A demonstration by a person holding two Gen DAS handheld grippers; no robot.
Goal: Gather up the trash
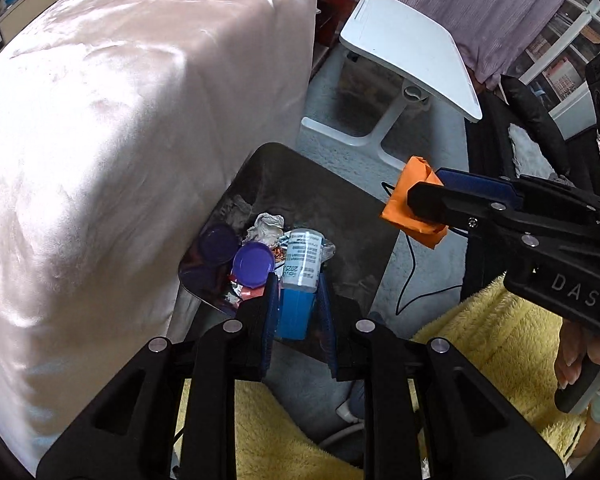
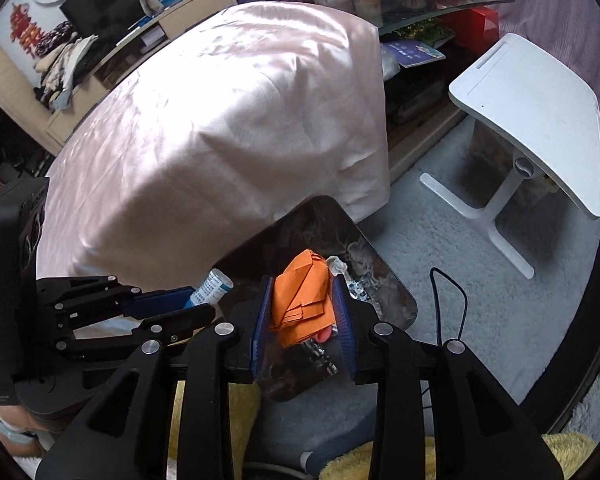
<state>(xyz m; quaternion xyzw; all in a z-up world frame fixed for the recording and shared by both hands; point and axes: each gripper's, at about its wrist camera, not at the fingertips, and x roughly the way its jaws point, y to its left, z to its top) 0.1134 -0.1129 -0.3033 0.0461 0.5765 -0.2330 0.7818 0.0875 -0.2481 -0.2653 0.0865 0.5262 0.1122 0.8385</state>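
Observation:
My left gripper [image 1: 298,280] is shut on a blue-and-white bottle [image 1: 300,276] and holds it over a dark trash bin [image 1: 340,200]. The bin holds purple lids [image 1: 253,265], crumpled paper [image 1: 265,227] and wrappers. My right gripper [image 2: 302,284] is shut on folded orange paper [image 2: 302,292] above the same bin [image 2: 396,300]. In the left wrist view the right gripper [image 1: 424,196] comes in from the right with the orange paper [image 1: 408,184]. In the right wrist view the left gripper [image 2: 196,300] sits at the left with the bottle [image 2: 214,286].
A pale pink draped cover [image 1: 120,140] rises just left of the bin. A white tilted side table [image 1: 412,48] stands on the grey carpet [image 2: 440,240] beyond. A black cable [image 2: 448,300] lies on the carpet. Yellow fleece [image 1: 492,344] is below the grippers.

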